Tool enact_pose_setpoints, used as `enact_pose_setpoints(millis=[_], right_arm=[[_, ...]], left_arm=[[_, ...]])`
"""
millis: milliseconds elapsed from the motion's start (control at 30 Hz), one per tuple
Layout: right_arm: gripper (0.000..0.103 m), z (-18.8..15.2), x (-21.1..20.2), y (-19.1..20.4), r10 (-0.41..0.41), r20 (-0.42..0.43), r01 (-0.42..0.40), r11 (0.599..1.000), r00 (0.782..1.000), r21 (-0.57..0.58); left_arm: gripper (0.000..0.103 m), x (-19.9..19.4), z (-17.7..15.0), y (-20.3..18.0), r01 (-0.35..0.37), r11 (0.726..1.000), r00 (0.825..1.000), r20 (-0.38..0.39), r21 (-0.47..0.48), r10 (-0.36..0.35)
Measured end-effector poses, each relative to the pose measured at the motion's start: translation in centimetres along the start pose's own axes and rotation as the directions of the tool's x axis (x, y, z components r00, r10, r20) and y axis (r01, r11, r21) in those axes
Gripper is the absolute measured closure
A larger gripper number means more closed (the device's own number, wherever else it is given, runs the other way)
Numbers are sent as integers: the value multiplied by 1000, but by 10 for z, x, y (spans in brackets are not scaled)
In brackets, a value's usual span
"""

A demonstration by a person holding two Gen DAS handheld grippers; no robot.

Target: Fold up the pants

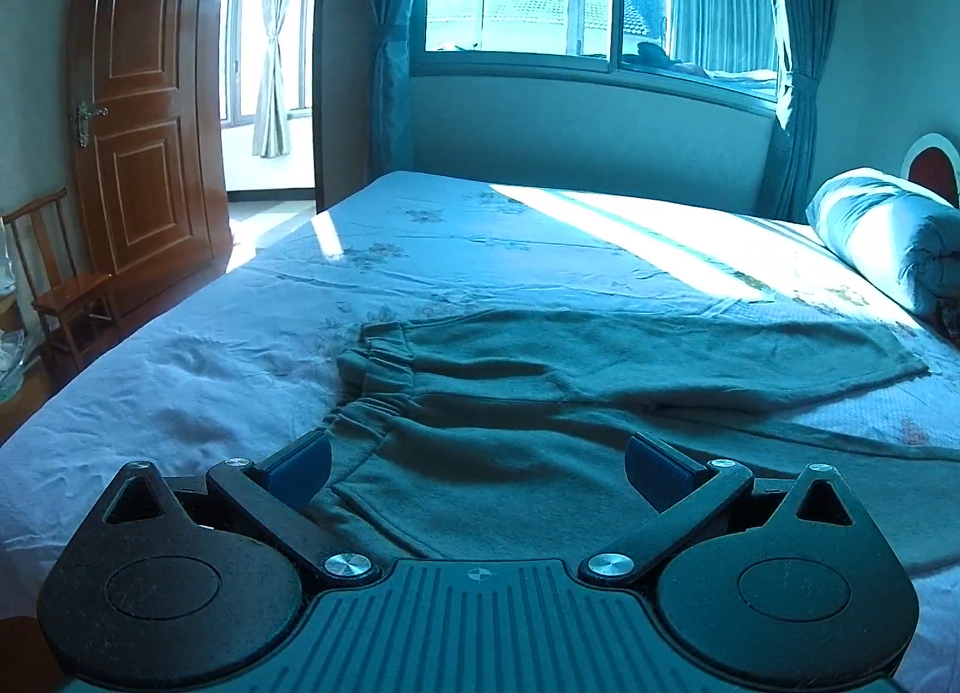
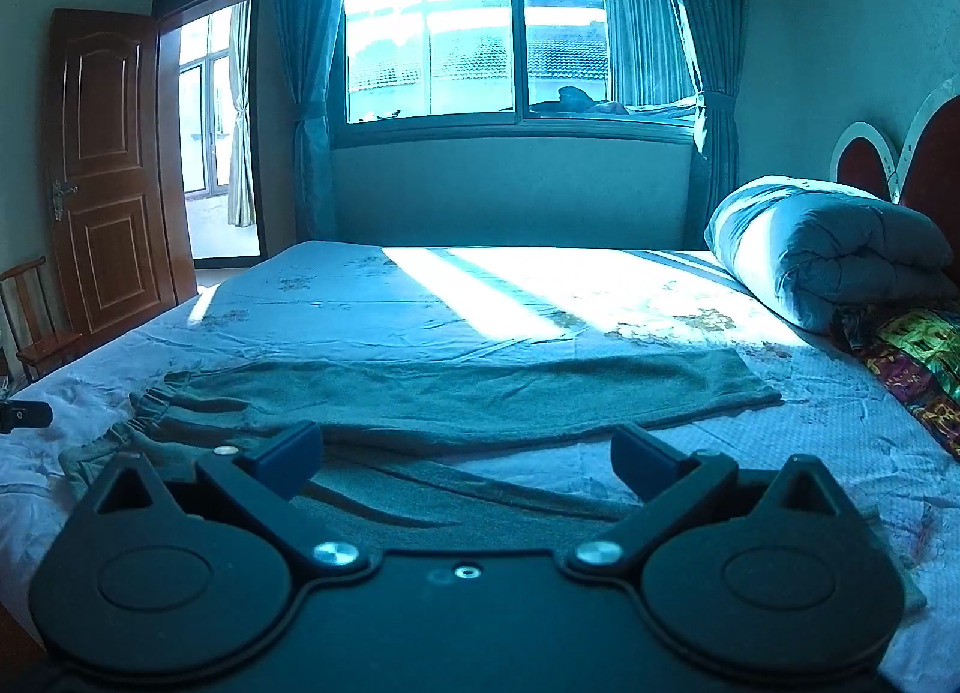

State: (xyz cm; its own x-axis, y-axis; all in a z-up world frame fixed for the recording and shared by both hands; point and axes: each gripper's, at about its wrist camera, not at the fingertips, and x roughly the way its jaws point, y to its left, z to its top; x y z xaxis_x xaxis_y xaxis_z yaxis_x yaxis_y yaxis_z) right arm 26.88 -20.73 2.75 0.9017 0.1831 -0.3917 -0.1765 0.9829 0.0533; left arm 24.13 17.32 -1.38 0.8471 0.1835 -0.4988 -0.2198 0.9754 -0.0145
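Grey-green pants (image 1: 540, 393) lie spread flat on the bed, elastic waistband (image 1: 378, 369) at the left and two legs running off to the right. My left gripper (image 1: 477, 468) hovers open over the waist end, nothing between its blue fingers (image 1: 303, 468). In the right wrist view the same pants (image 2: 456, 399) stretch across the bed, the far leg's hem (image 2: 750, 381) at the right. My right gripper (image 2: 465, 462) stands open above the near leg, holding nothing. The tip of the other gripper (image 2: 24, 414) shows at the left edge.
The bed sheet (image 1: 450, 249) is pale blue with a sunlit band. A rolled quilt (image 2: 828, 249) and a colourful cloth (image 2: 912, 357) lie by the headboard at the right. A wooden chair (image 1: 60, 285) and open door (image 1: 138, 111) stand left. A window (image 2: 516, 33) faces me.
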Motion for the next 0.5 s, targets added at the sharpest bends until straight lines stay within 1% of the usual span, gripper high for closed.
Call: enact_pose_setpoints(millis=[67,133,200,267,333,400,467,500], right_arm=[[6,8,23,8,4,-1,-4,1000,1000,-25],[6,17,47,13,14,1,-14,999,1000,-36],[6,26,73,20,20,-1,-20,999,1000,-44],[7,36,99,27,35,-15,-36,998,999,-52],[11,42,125,30,58,-35,-60,997,998,-49],[11,48,149,33,69,-65,-72,996,995,-43],[13,57,177,37,86,-78,-90,994,993,-58],[14,59,190,37,80,-89,-86,994,993,-69]], left_arm=[[0,22,9,8,-12,1000,1000,-21,-1,12],[0,43,19,17,-4,1000,999,-37,3,4],[0,66,28,20,-9,999,999,-49,38,11],[0,88,34,24,-21,996,999,-43,81,24],[0,113,39,29,-47,994,997,-58,97,53],[0,144,47,39,-53,995,994,-88,88,61],[0,170,53,47,-63,994,991,-109,91,73],[0,183,55,51,-64,994,990,-116,93,75]])
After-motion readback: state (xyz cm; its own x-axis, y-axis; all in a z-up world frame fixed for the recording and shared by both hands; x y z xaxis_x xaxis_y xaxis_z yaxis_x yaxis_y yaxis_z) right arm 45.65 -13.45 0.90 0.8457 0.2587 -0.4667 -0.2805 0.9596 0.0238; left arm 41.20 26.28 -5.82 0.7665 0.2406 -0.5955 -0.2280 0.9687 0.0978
